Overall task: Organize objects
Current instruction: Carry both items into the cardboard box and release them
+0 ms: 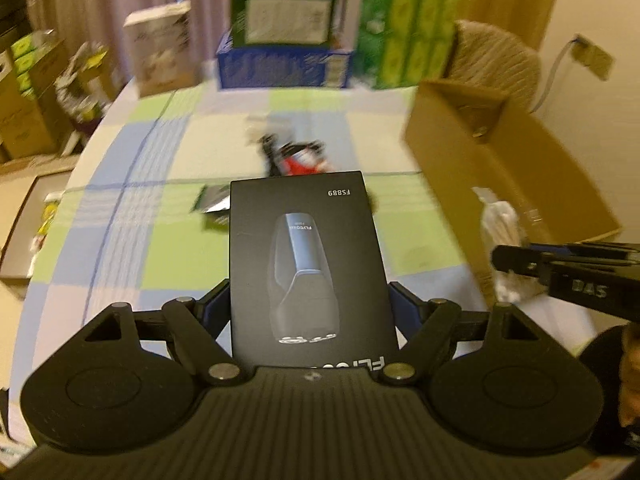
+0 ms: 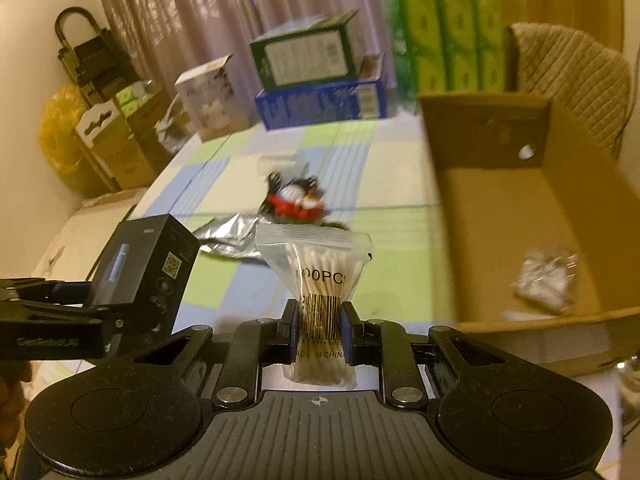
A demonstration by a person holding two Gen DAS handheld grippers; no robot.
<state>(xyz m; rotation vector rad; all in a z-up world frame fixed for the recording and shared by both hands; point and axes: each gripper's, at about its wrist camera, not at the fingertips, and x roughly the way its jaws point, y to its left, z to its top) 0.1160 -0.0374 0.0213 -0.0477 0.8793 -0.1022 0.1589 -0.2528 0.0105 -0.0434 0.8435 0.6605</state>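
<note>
My left gripper (image 1: 310,308) is shut on a black shaver box (image 1: 304,256), held above the checked tablecloth (image 1: 160,232); the same shaver box (image 2: 144,264) shows at the left of the right wrist view. My right gripper (image 2: 319,330) is shut on a clear bag of cotton swabs (image 2: 316,268), pinched at its middle. The open cardboard box (image 2: 520,208) stands just to the right, with a small clear packet (image 2: 548,280) on its floor. A red and black toy (image 2: 294,200) and a silver foil bag (image 2: 228,236) lie on the table ahead.
Along the table's far edge stand a white box (image 2: 212,96), a green box on a blue box (image 2: 320,96) and green tissue packs (image 2: 448,40). A chair back (image 2: 572,80) rises behind the cardboard box. Cartons and a yellow bag (image 2: 60,132) sit on the floor at left.
</note>
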